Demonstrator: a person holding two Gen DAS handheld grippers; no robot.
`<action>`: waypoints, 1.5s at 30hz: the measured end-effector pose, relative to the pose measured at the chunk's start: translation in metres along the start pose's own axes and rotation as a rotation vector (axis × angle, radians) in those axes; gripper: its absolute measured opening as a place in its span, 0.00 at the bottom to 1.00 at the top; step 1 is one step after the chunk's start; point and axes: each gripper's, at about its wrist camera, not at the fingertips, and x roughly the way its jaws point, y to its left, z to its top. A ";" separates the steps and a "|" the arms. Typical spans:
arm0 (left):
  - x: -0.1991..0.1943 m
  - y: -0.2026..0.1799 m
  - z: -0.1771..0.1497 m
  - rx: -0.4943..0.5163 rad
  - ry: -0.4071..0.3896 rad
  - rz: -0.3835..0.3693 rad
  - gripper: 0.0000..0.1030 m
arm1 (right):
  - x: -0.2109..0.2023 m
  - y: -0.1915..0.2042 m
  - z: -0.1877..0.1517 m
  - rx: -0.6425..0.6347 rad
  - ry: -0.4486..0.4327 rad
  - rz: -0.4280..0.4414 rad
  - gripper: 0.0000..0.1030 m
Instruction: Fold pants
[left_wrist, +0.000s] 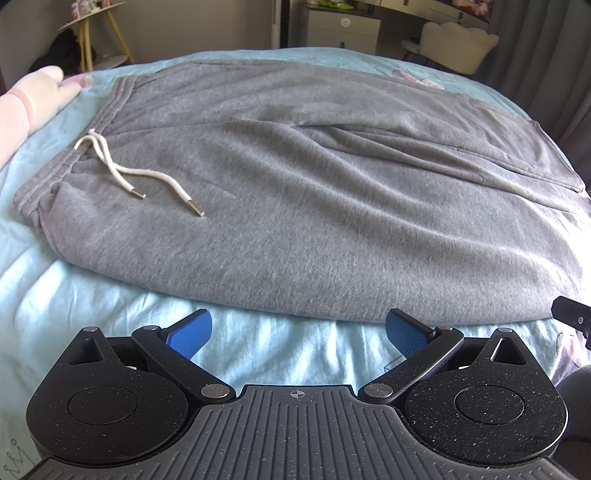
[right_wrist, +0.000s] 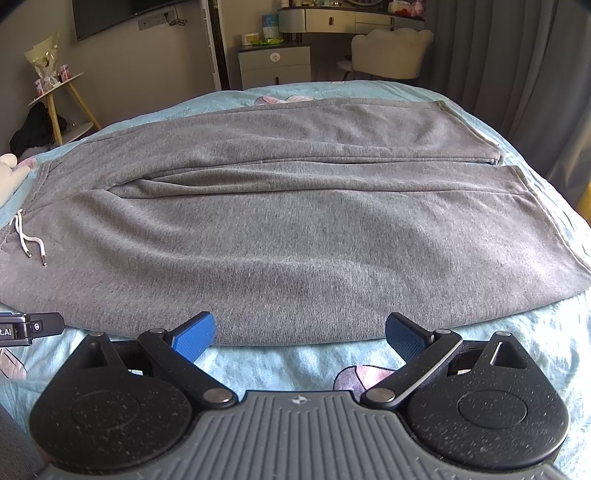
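Grey sweatpants (left_wrist: 295, 177) lie spread flat on a light blue bed, waistband to the left, legs to the right. A white drawstring (left_wrist: 122, 166) rests on the fabric near the waistband. In the right wrist view the pants (right_wrist: 295, 229) show both legs side by side, hems at the right, drawstring (right_wrist: 29, 243) at the far left. My left gripper (left_wrist: 298, 332) is open and empty, just short of the pants' near edge. My right gripper (right_wrist: 300, 334) is open and empty, at the near edge of the closer leg.
The blue bedsheet (left_wrist: 110, 314) surrounds the pants. A pink-and-white plush or pillow (left_wrist: 33, 99) lies at the left by the waistband. A round side table (right_wrist: 55, 96), a cabinet (right_wrist: 275, 66), a chair (right_wrist: 391, 51) and curtains stand beyond the bed.
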 end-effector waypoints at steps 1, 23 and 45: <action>0.000 0.001 0.000 -0.007 -0.010 -0.010 1.00 | 0.000 -0.001 0.000 0.002 0.000 0.003 0.96; 0.021 -0.013 0.031 -0.047 0.047 -0.065 1.00 | 0.049 -0.052 0.027 0.212 0.130 0.121 0.96; 0.106 0.056 0.133 -0.409 -0.491 0.137 1.00 | 0.132 -0.093 0.220 0.175 0.043 0.005 0.96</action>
